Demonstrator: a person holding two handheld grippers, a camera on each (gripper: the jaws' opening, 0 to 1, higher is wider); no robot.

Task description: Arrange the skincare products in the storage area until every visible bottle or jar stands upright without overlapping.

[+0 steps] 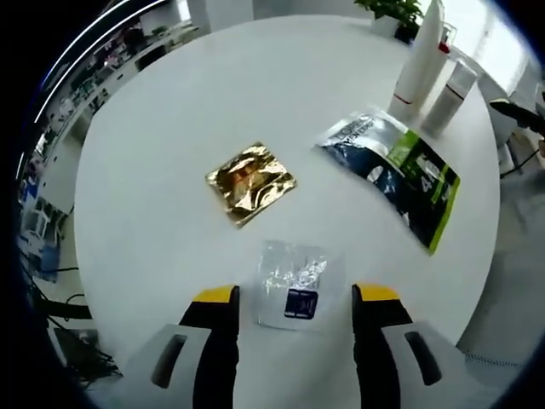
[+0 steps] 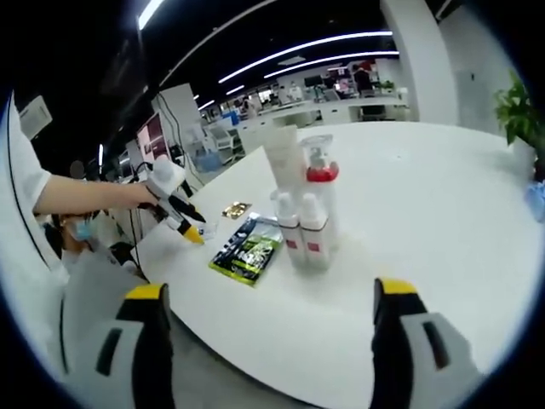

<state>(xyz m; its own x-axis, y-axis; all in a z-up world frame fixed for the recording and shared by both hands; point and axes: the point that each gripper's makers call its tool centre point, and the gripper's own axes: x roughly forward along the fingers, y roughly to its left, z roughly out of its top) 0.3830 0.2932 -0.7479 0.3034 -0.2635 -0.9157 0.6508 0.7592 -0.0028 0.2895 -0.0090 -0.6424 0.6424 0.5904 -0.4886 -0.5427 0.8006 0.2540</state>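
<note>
Both grippers (image 1: pixel 294 298) (image 2: pixel 268 298) have fingers wide open, holding nothing; the bottles (image 2: pixel 305 223) look light and slippery, so grab their middles.

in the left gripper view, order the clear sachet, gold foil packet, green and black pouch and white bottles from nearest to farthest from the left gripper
1. clear sachet, lying between the open jaws of the left gripper.
2. gold foil packet, ahead, slightly left.
3. green and black pouch, ahead to the right.
4. white bottles, standing at the far right of the table.
</note>
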